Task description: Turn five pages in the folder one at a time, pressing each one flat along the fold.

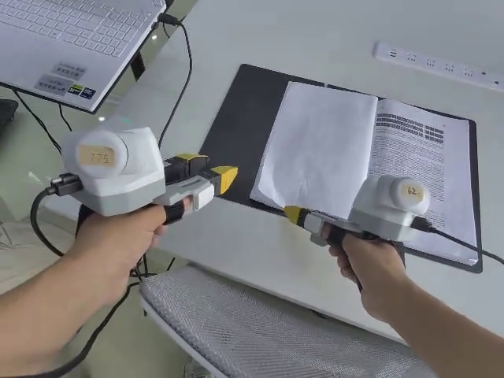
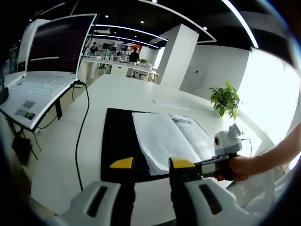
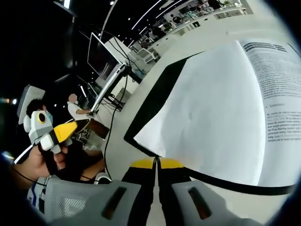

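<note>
A black folder [image 1: 236, 118] lies open on the white table, with printed pages [image 1: 425, 157] on its right half. One page [image 1: 319, 146] shows its blank back and arches up over the left half. My right gripper [image 1: 293, 213] is shut on that page's lower left corner at the folder's near edge. In the right gripper view the jaws [image 3: 156, 163] meet on the corner of the page [image 3: 211, 122]. My left gripper [image 1: 209, 169] stands open and holds nothing, just left of the folder's near corner. In the left gripper view its open tips [image 2: 152, 165] face the folder [image 2: 117, 136].
An open white laptop [image 1: 71, 39] sits at the back left with a black cable [image 1: 187, 63] running down past the folder. A white power strip [image 1: 437, 64] lies at the back right. A grey mesh chair [image 1: 260, 331] sits below the table's near edge. A potted plant [image 2: 225, 99] stands far off.
</note>
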`<state>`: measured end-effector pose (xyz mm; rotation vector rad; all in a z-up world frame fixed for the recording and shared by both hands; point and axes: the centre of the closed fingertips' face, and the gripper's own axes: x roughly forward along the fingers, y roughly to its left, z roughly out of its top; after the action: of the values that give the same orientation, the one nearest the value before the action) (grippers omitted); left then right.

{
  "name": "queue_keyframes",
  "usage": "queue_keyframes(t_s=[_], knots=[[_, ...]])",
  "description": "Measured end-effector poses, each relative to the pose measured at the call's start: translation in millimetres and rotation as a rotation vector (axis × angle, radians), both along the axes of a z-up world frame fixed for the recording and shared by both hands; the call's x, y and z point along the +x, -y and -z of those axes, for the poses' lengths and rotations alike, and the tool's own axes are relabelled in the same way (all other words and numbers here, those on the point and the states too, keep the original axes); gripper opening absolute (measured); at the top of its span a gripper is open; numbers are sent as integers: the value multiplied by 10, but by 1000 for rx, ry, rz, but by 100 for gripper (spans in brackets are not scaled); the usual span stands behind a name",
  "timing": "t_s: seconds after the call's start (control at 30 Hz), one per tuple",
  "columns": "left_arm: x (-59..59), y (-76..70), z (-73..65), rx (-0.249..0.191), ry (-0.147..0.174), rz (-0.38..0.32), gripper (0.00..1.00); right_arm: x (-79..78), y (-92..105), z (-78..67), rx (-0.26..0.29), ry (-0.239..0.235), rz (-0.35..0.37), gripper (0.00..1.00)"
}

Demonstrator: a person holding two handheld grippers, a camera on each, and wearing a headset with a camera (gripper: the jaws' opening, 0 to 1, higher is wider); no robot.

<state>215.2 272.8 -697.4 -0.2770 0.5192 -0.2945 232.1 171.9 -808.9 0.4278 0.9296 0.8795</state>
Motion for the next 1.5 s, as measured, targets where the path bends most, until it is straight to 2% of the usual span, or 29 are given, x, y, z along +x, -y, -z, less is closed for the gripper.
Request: queue_keyframes(t_s=[0.2,0.27,0.33,0.4,0.47,0.53,0.57,0.63,0.67,0.73,0.8,0.97,1.07,1.1,1.27,1.43,1.5], knots=[[1,24,80,8,-15,12,27,-27,-42,-82,31,-10,14,0],[4,50,131,14,-24,29,26,-15,-62,-198,80,-18,34,0],[22,78,192,33,-31,52,25,32,-43,-383,142,-5,71,0],[51,152,251,43,-39,106,18,87,48,-519,157,20,102,0],[118,233,307,67,-31,166,14,166,152,-684,190,40,148,0],[202,329,385,77,-40,211,17,212,258,-832,194,69,173,1],[240,370,414,85,-35,234,17,258,319,-877,202,88,195,1],[317,471,494,114,-26,293,12,325,475,-911,192,104,221,0],[362,530,537,111,-25,305,8,396,572,-924,187,130,246,0],[410,623,591,103,-19,333,0,452,690,-903,179,126,265,0],[467,695,665,116,-11,349,0,518,807,-860,169,128,282,1],[510,815,883,135,-49,372,0,647,997,-732,141,125,291,1],[494,831,982,143,-65,371,0,696,1024,-640,124,115,271,0],[488,832,1002,139,-70,368,0,703,1004,-621,135,112,251,0],[453,768,1119,143,-92,344,0,788,971,-493,125,86,221,0],[457,772,1120,135,-90,338,0,888,919,-433,138,76,202,0],[457,773,1123,133,-89,333,0,923,900,-404,145,58,200,0]])
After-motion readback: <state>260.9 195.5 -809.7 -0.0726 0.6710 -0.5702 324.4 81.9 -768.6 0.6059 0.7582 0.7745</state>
